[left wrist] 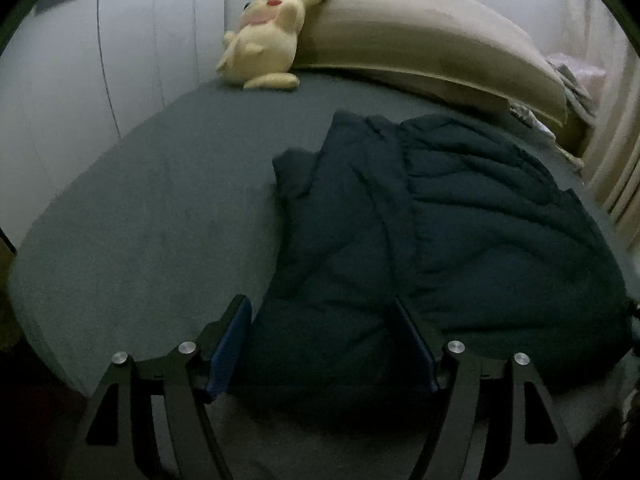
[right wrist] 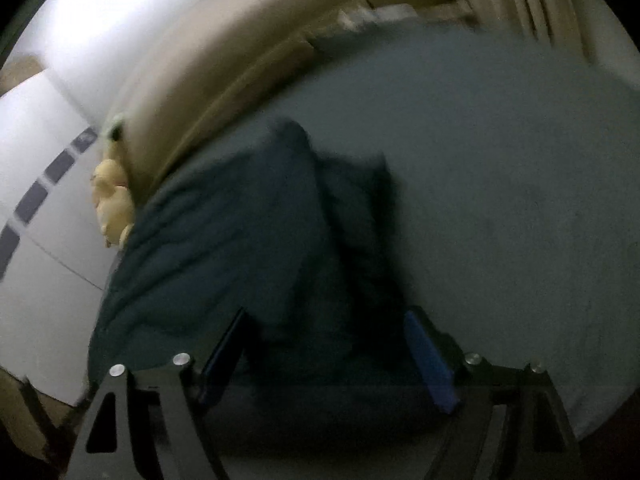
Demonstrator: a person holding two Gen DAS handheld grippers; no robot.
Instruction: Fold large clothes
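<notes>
A dark navy quilted jacket (left wrist: pixel 440 240) lies partly folded on a grey-blue bed (left wrist: pixel 160 220). In the left wrist view it fills the right half, its near hem between my fingers. My left gripper (left wrist: pixel 320 312) is open, its blue-padded fingers (left wrist: pixel 228 356) straddling the jacket's near edge. In the blurred right wrist view the jacket (right wrist: pixel 240 240) lies centre-left on the bed (right wrist: pixel 500 180). My right gripper (right wrist: pixel 324 320) is open, fingers wide apart over the jacket's near edge.
A yellow plush toy (left wrist: pixel 264 48) leans against a beige headboard (left wrist: pixel 420 40) at the bed's far end. White wardrobe doors (left wrist: pixel 120 60) stand left of the bed. Curtains (left wrist: pixel 616 184) hang at the right. The plush toy also shows in the right wrist view (right wrist: pixel 112 204).
</notes>
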